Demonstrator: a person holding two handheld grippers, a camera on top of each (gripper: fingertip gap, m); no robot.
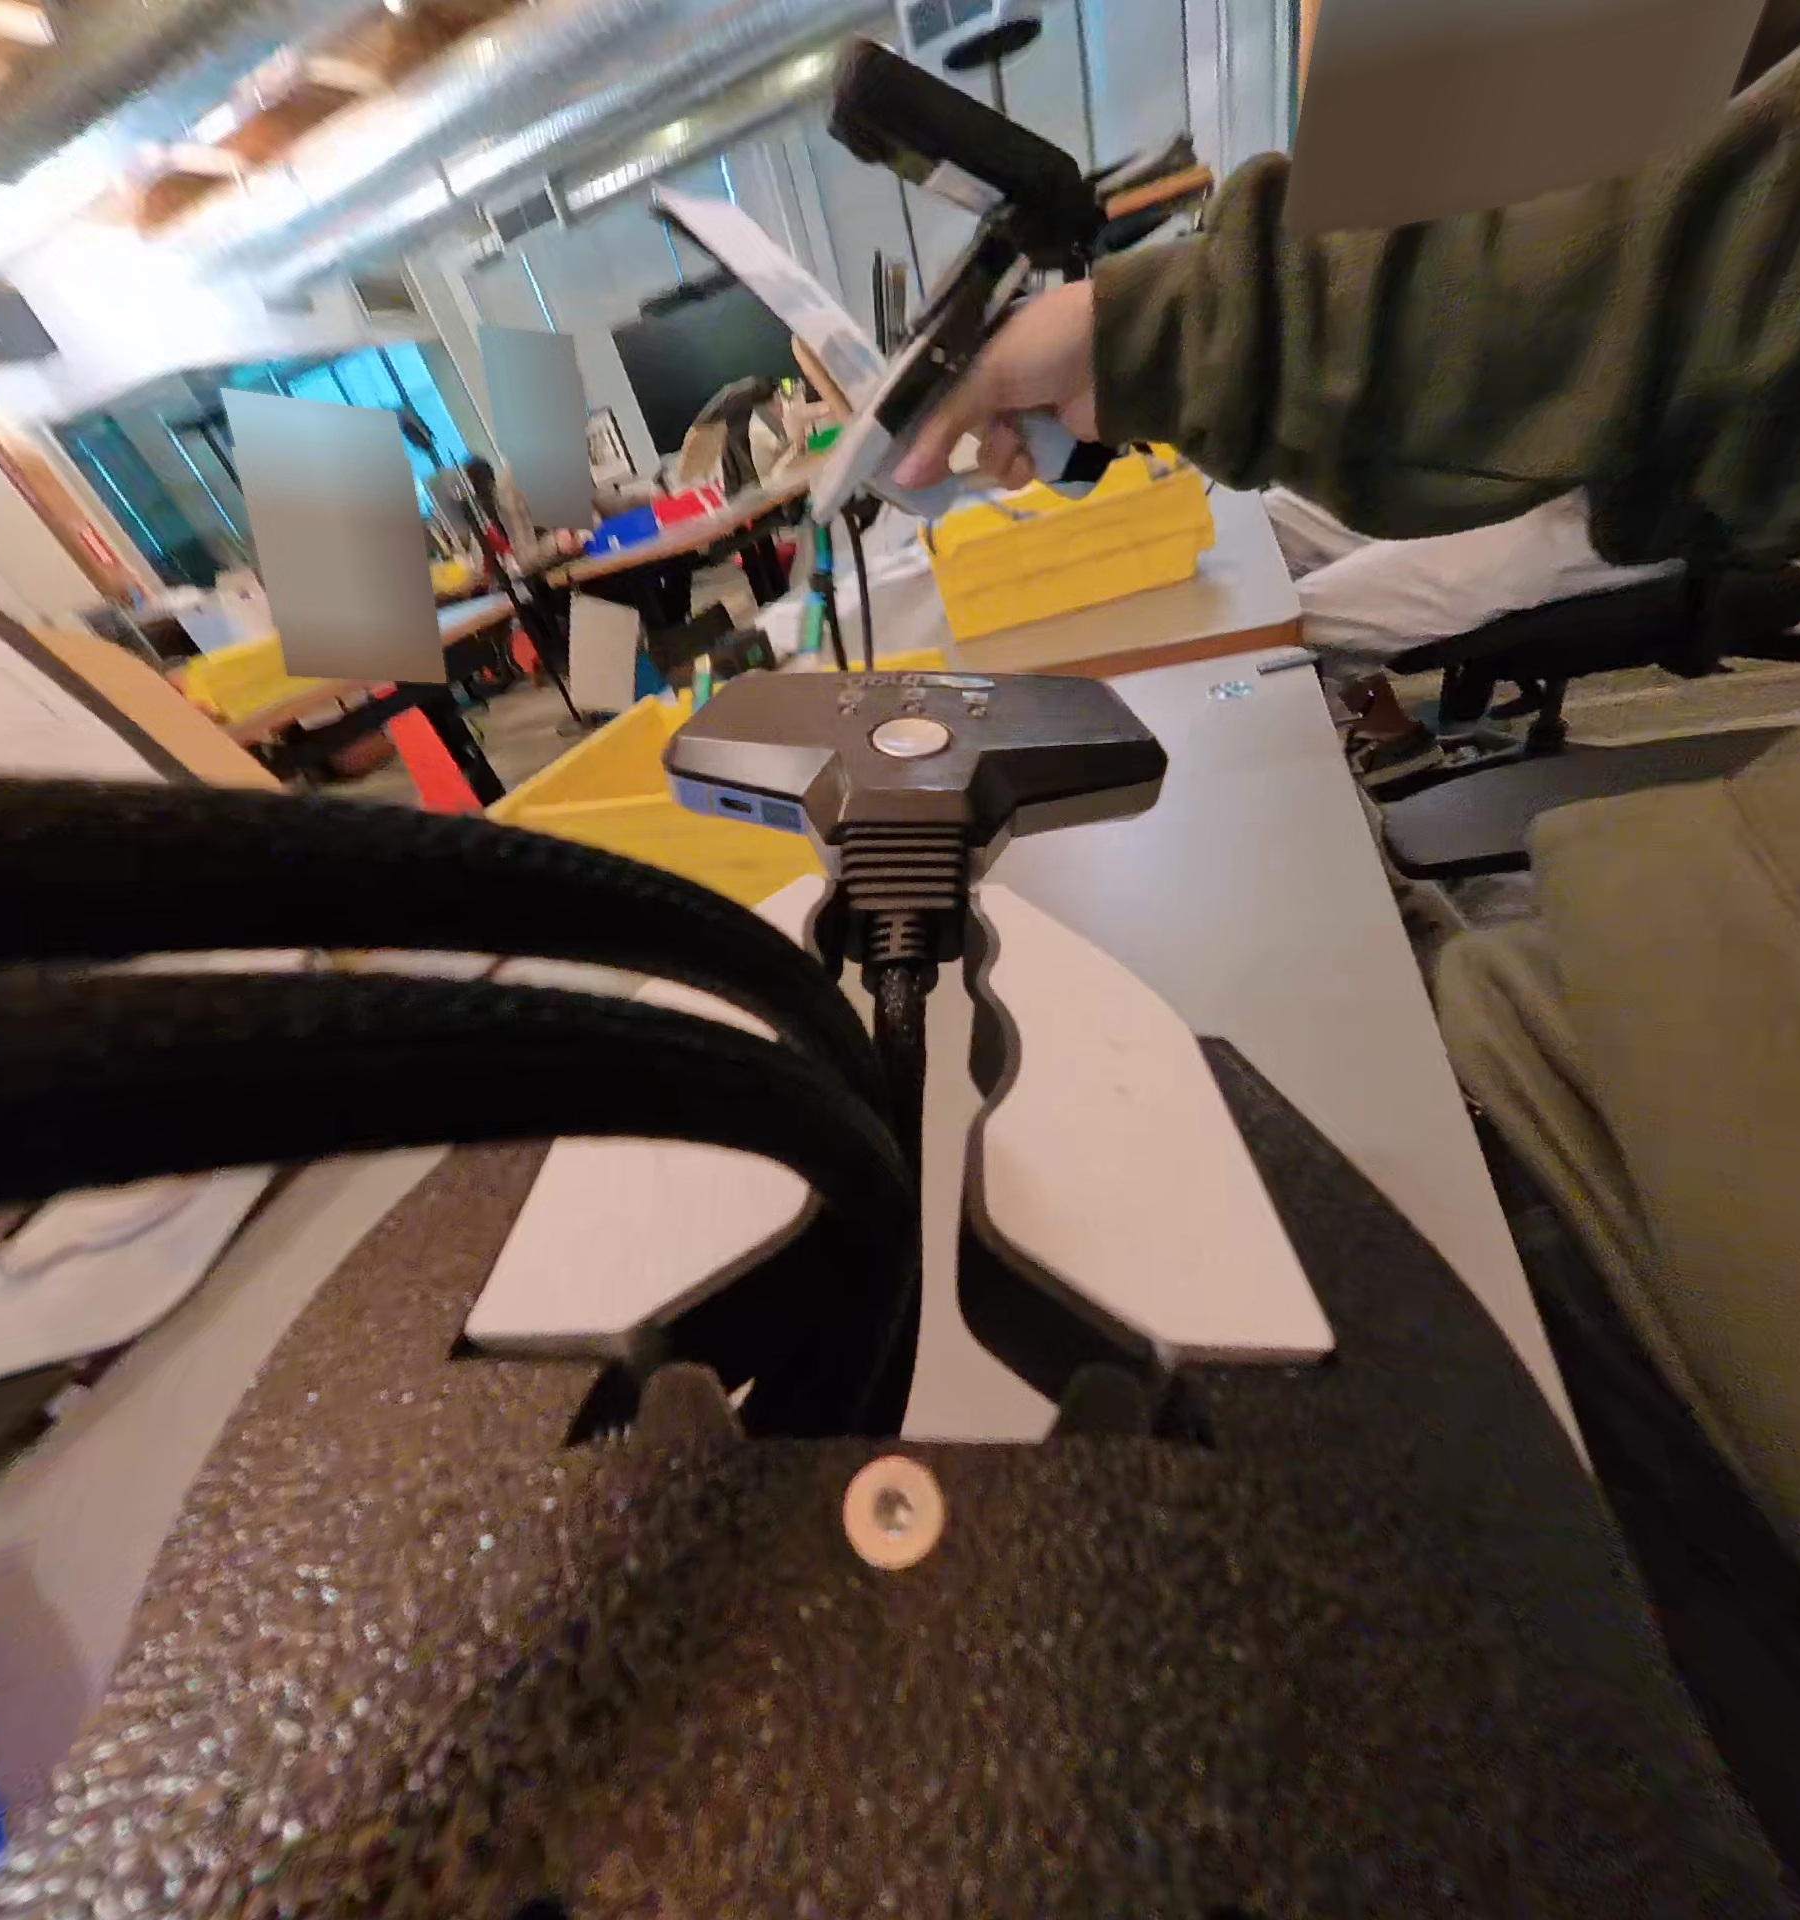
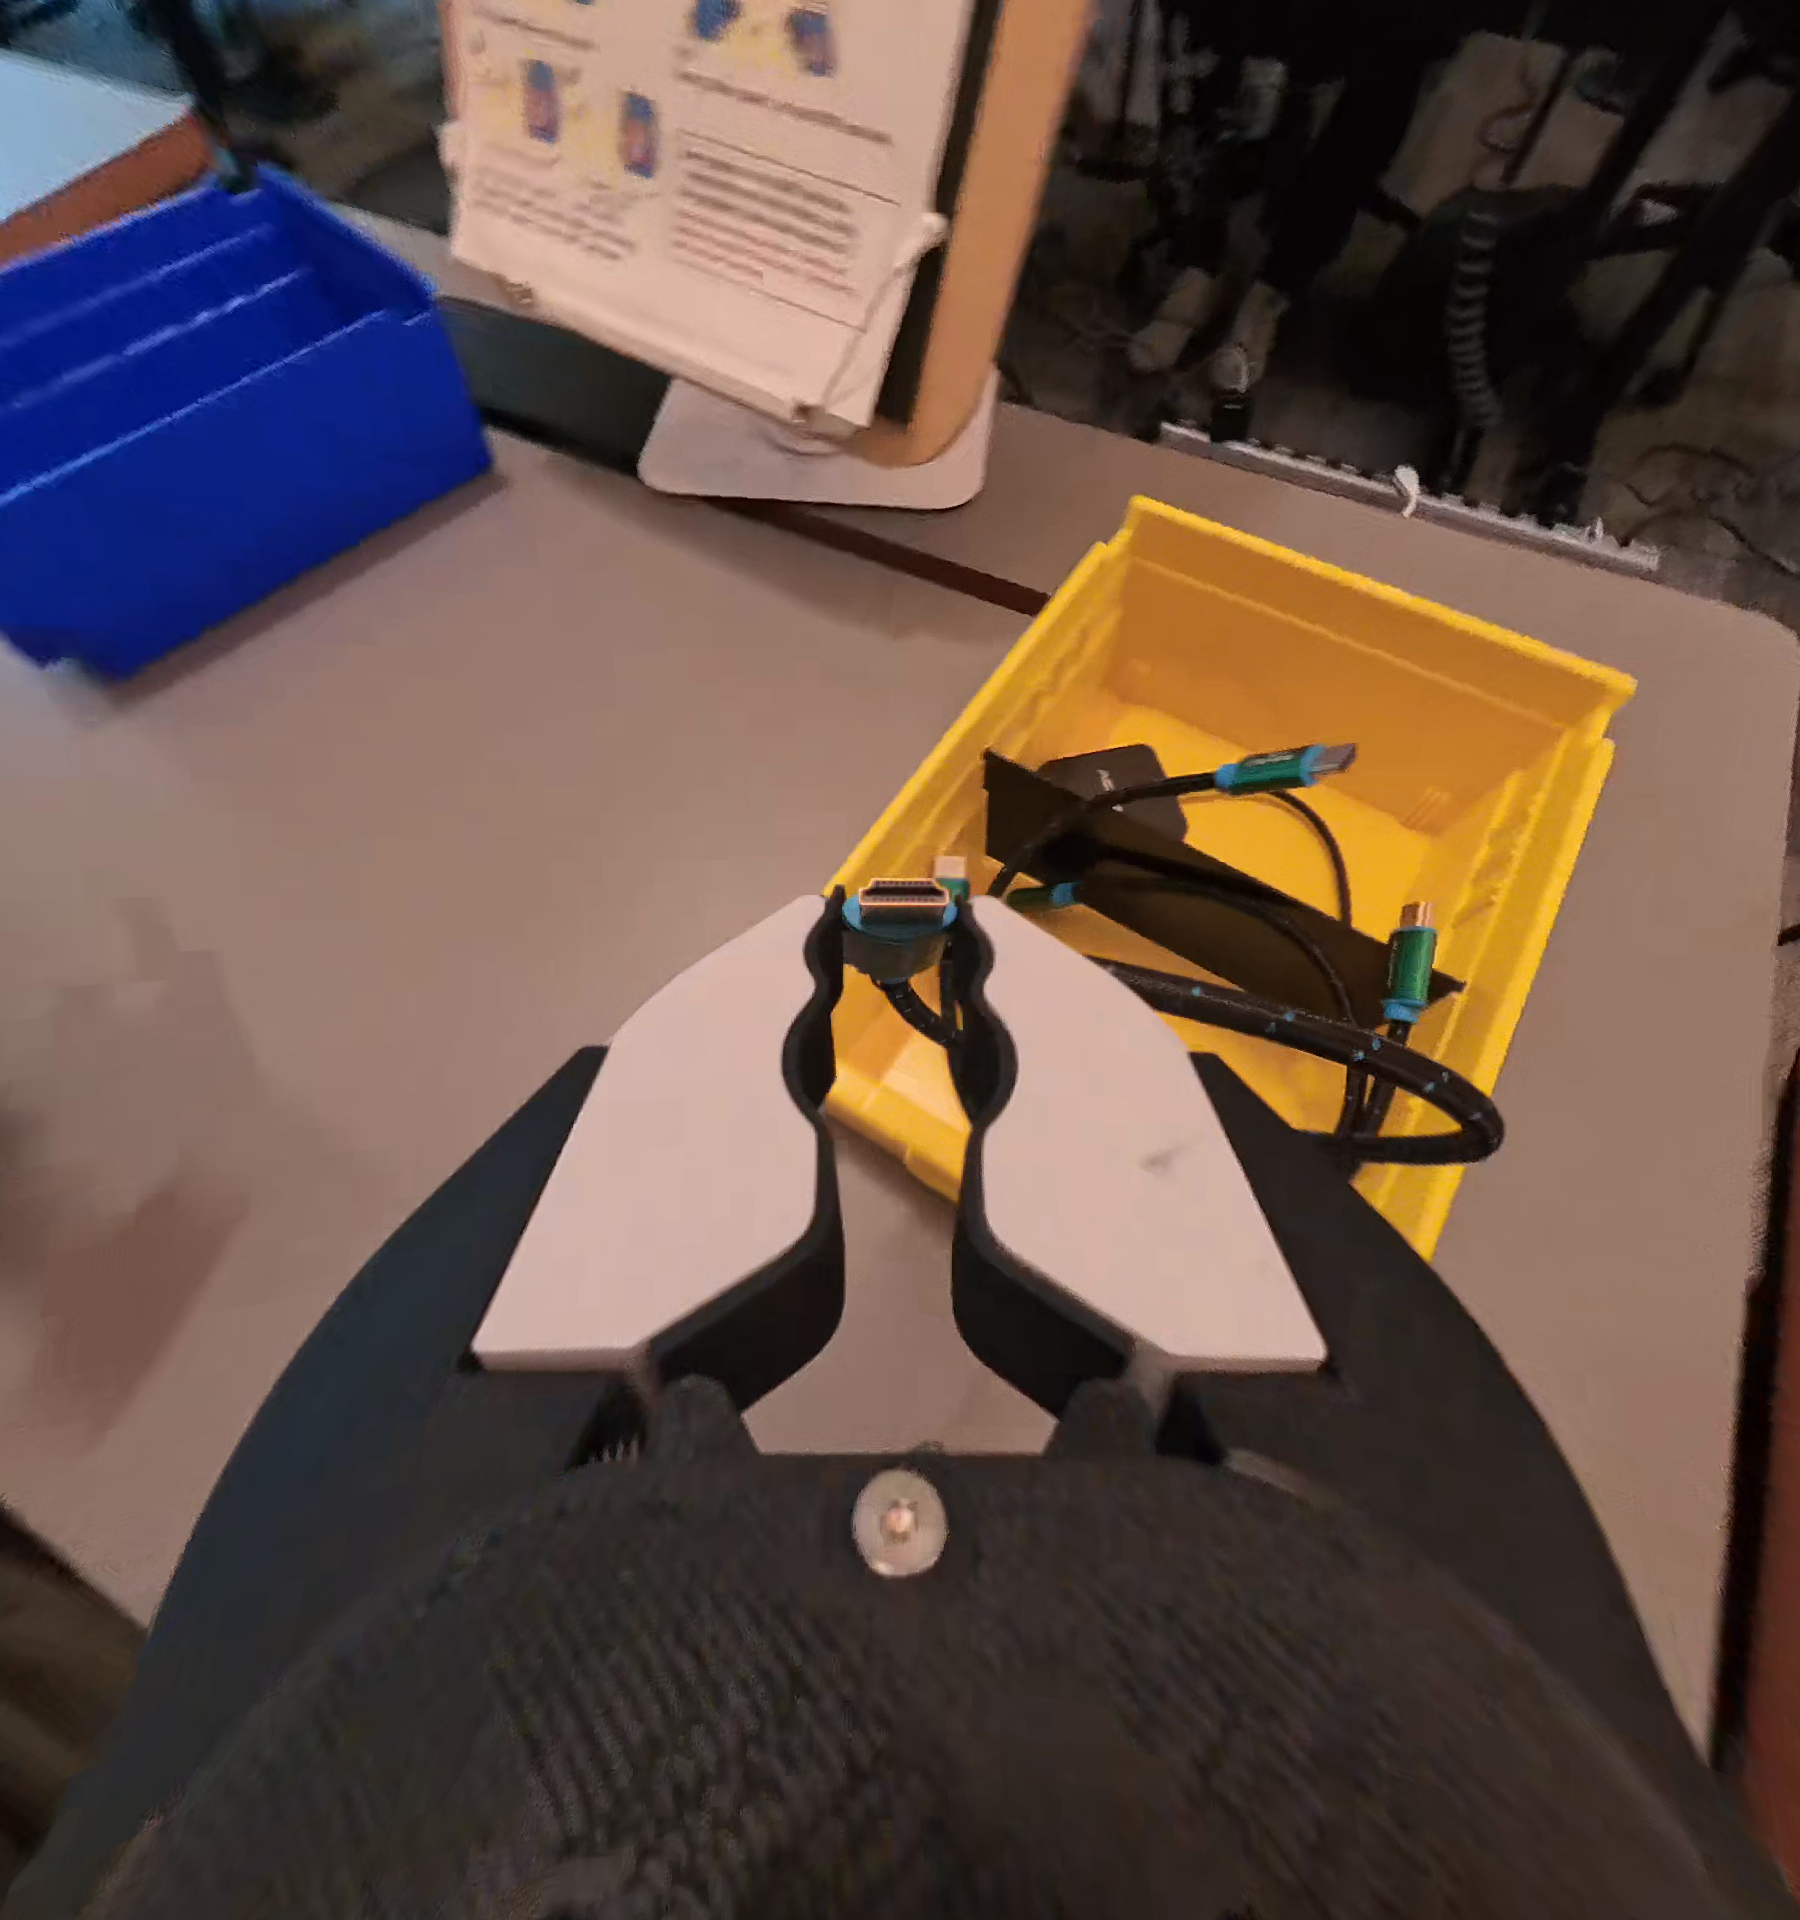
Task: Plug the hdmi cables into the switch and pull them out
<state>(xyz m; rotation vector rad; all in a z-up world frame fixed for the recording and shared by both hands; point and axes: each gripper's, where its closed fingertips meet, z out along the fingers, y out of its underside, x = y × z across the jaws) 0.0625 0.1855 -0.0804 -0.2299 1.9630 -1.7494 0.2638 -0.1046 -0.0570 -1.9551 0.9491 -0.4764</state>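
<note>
Left gripper (image 1: 896, 925) is clamped on the switch (image 1: 911, 753) by its ribbed cable neck, body pointing straight away. Right gripper (image 2: 898, 920) pinches an hdmi plug (image 2: 901, 902) (metal end forward) over the yellow bin (image 2: 1395, 665).

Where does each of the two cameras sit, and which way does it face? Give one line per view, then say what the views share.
Left wrist view: sits on the left tool, looks level along the table, at the black switch it grips by its cable collar; the person's hand and green sleeve hold the other tool beyond.
Right wrist view: sits on the right tool, looks down at the table, at the HDMI plug it grips above the yellow bin; no hand or arm shows.
Shared: the grey table and probably the yellow bin.
</note>
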